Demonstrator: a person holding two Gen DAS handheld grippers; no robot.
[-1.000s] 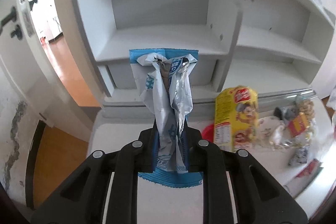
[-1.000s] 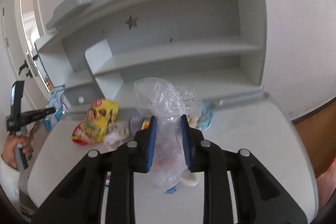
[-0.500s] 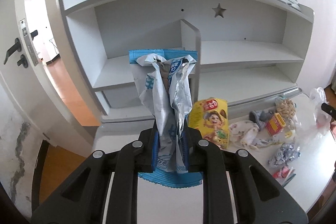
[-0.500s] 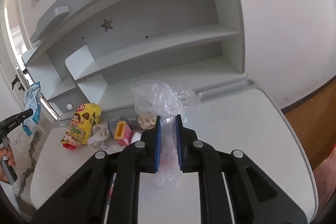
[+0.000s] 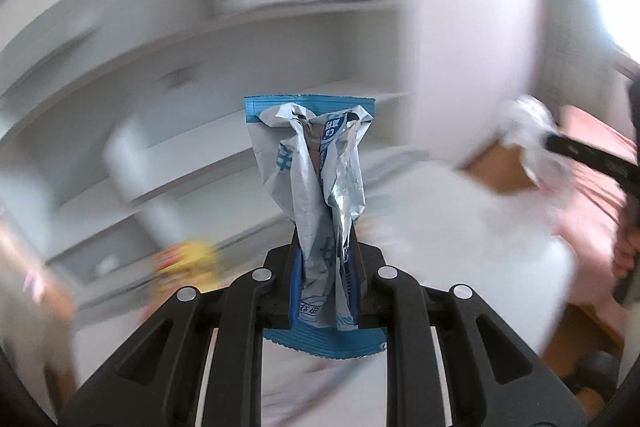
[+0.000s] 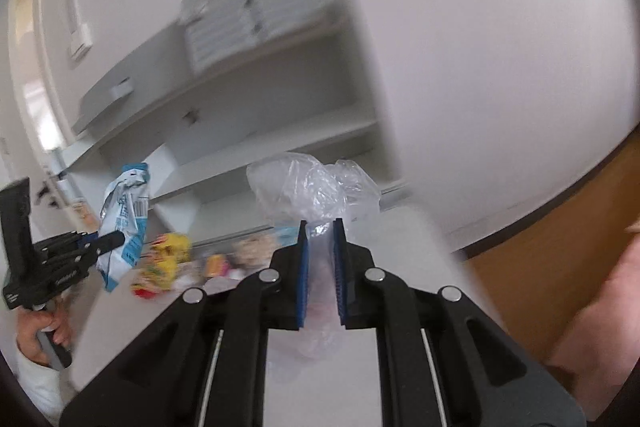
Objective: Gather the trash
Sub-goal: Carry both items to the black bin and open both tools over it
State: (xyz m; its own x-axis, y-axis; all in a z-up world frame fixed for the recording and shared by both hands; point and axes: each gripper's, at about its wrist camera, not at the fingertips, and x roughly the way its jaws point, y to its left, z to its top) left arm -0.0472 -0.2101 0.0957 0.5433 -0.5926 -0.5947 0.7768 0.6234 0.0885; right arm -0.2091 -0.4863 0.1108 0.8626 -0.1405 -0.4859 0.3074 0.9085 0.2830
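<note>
Gripping a blue wrapper (image 5: 316, 195), left tool (image 5: 323, 267); right tool (image 6: 320, 255) pinches clear bag (image 6: 316, 187).

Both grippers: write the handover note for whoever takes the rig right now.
Left gripper: shut on the blue-and-white wrapper, held up off the desk.
Right gripper: shut on the clear plastic bag, its jaws having just closed.
Left to do: the yellow snack packet and small wrappers lie on the white desk below the shelves. No bin is in view.

Black hand-held gripper (image 6: 321, 255) — blue ribbed pads (image 6: 303, 275), silver screws (image 6: 269, 275); a white sleeve (image 6: 34, 383).
</note>
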